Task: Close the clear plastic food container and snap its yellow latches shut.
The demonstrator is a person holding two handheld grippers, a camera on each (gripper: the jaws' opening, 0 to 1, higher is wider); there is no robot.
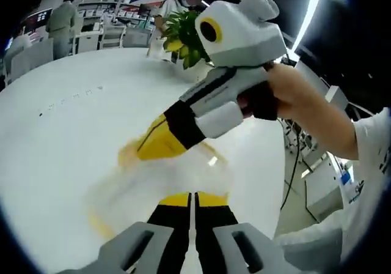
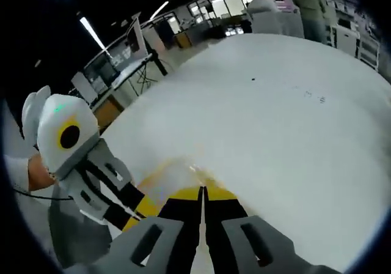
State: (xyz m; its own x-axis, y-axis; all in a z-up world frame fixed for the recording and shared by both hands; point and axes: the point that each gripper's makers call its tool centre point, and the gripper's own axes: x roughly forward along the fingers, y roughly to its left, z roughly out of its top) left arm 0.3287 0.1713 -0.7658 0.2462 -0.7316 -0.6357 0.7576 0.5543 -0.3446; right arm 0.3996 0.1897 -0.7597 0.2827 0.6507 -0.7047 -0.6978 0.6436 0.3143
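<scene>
Left gripper view: both claws point(image 1: 193, 196) point(image 1: 143, 148) narrow, pressing blurred container point(image 1: 159, 185); axis unclear.

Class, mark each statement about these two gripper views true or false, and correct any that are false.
1. The left gripper has its fingers pressed together. True.
2. The clear plastic food container with yellow latches rests on a white table. True.
3. The right gripper is wide open. False: its fingers meet.
4. A green leafy plant stands at the far side of the table. True.
5. The table is dark wood. False: it is white.
</scene>
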